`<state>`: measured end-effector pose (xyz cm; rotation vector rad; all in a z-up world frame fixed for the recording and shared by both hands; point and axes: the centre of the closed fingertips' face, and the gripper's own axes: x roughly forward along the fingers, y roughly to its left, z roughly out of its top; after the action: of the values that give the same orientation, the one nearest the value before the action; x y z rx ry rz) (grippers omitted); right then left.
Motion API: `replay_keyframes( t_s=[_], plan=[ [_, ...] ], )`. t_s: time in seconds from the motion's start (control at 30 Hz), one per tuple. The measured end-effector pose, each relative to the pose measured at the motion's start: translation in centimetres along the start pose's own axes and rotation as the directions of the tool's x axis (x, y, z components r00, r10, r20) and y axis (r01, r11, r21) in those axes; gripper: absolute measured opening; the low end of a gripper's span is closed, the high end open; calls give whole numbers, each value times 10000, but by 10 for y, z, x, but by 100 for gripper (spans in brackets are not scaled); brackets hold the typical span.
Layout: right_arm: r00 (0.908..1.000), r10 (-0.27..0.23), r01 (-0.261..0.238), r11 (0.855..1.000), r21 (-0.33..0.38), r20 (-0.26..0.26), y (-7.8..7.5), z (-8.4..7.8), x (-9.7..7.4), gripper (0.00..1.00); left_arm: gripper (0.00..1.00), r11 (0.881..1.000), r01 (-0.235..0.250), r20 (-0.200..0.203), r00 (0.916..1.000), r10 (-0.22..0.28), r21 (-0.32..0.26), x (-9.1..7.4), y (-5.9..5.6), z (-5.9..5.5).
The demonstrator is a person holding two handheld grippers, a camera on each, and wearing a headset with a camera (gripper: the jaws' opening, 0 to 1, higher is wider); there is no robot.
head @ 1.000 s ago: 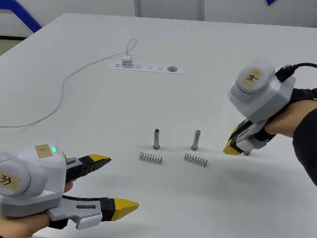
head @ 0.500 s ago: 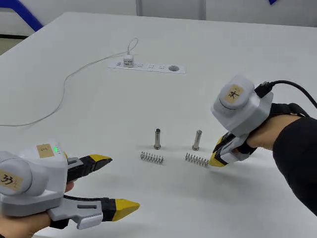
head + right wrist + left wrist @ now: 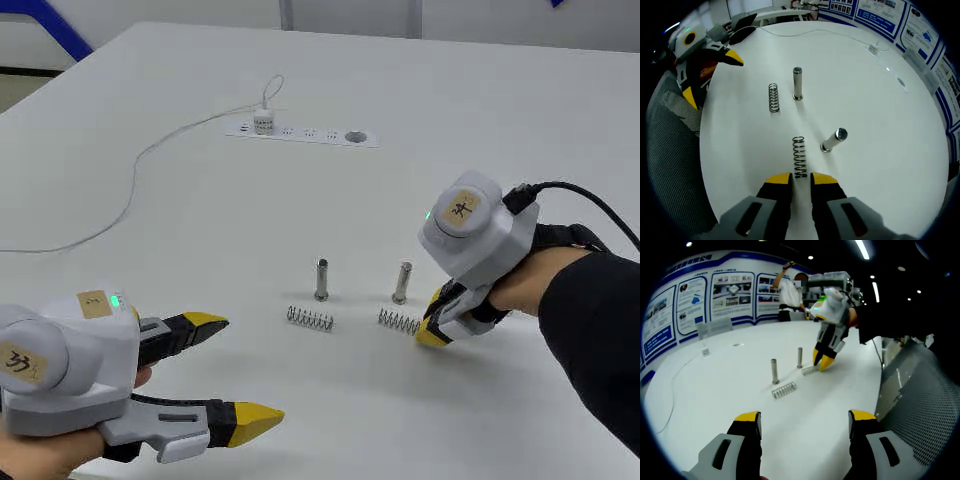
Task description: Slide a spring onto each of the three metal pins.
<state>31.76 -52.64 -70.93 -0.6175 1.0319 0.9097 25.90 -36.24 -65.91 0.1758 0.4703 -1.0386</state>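
Right claw [image 3: 801, 179] sits low on the white surface [image 3: 200, 220], jaws narrow, tips flanking the near end of the right spring [image 3: 799, 156]; can't tell if they touch it. That spring lies flat at 6 o'clock of the right pin [image 3: 402, 283]. Left spring [image 3: 309, 318] lies at 6 o'clock of the left pin [image 3: 321, 279]. Both pins are upright. Left claw [image 3: 240, 367] is wide, empty, at 8 o'clock by the surface's near edge. Open room around the pins. Power strip [image 3: 300, 133] is well apart at 12 o'clock.
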Motion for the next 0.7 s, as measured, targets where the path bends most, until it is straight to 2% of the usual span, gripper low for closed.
replay_keyframes(
  t_s=[0.4, 0.7],
  plan=[
    [10000, 70, -71, 9999, 79, 65, 1, 2, 3, 12, 72, 10000, -42, -36, 10000, 42, -15, -1, 1, 0],
    [9999, -43, 43, 10000, -29, 113, 4, 7, -7, 12, 72, 10000, -11, -29, 10000, 11, 19, 0, 0, 0]
  ],
)
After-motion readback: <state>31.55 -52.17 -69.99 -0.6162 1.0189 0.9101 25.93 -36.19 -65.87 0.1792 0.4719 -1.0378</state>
